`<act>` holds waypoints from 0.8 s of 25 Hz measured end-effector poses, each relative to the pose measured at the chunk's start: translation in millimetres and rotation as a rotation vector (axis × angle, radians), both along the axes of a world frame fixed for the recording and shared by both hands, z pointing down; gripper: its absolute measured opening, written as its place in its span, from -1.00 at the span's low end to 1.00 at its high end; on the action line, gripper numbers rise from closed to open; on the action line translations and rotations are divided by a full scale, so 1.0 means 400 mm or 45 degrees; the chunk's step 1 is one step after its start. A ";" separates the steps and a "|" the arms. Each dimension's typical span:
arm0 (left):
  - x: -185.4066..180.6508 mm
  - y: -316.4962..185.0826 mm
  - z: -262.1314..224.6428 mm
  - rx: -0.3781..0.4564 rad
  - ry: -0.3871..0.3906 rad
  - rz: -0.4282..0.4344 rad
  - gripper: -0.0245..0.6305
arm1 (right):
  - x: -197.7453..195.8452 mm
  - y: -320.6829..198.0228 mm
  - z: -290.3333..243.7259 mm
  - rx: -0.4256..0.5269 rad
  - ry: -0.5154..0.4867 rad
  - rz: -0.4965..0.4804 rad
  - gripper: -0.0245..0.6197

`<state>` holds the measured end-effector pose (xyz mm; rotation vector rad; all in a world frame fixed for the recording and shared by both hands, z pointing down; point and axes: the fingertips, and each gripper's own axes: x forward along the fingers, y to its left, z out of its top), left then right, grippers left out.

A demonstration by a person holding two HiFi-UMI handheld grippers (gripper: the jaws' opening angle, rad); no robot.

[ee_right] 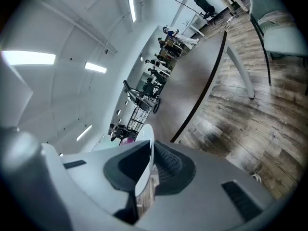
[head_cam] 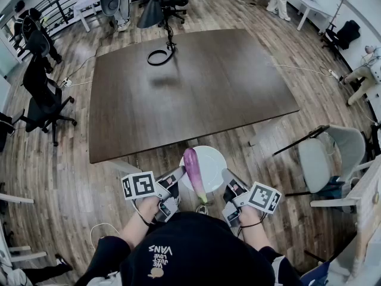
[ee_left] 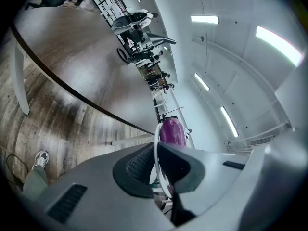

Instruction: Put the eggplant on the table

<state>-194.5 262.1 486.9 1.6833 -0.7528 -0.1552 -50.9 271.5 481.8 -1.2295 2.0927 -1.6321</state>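
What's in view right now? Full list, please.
eggplant: 1, purple, lying on the plate
plate: 1, white, held over the floor just short of the table's near edge
table: 1, dark brown, ahead of the person
cable: 1, black, coiled on the table's far side
office chairs: several, black, left of and beyond the table
grey chair: 1, pale grey, to the person's right
floor: wood planks, brown, all around
left gripper: 1, grey, shut on the plate's left rim
right gripper: 1, grey, shut on the plate's right rim
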 end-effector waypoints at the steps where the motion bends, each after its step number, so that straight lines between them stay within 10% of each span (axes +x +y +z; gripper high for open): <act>1: 0.001 0.001 0.000 0.001 0.000 -0.001 -0.83 | 0.004 0.001 0.002 -0.003 0.011 -0.001 -0.81; 20: 0.054 -0.013 0.009 0.007 -0.003 -0.006 -0.82 | 0.061 -0.015 0.010 0.003 -0.005 0.010 -0.81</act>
